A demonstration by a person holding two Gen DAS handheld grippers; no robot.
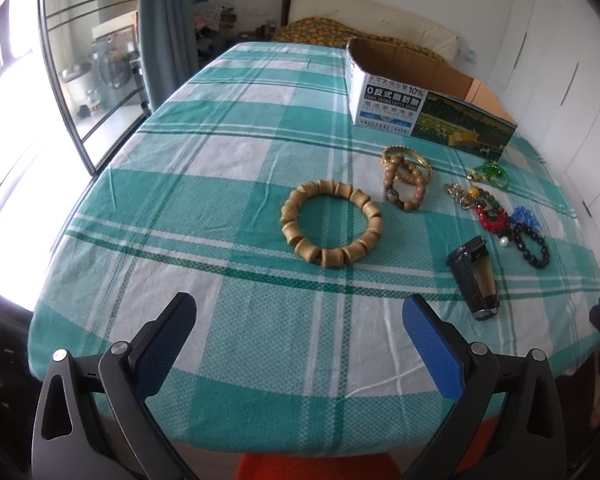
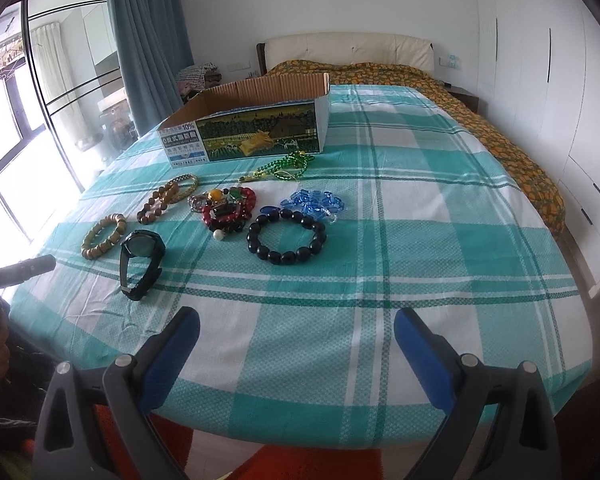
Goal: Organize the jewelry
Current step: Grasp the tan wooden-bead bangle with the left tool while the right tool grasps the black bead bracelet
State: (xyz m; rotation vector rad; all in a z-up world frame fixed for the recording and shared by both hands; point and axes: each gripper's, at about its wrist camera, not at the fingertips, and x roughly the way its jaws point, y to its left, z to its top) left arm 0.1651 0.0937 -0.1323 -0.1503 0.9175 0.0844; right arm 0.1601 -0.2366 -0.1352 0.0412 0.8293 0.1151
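Observation:
Jewelry lies on a green plaid cloth. A tan wooden bracelet lies ahead of my open, empty left gripper. A brown bead bracelet overlaps a gold bangle. A black watch, black bead bracelet, red bracelet, blue beads and green beads lie near. My right gripper is open and empty near the front edge.
An open cardboard box stands behind the jewelry. A bed with an orange cover lies beyond. A window is on the left, white wardrobes on the right.

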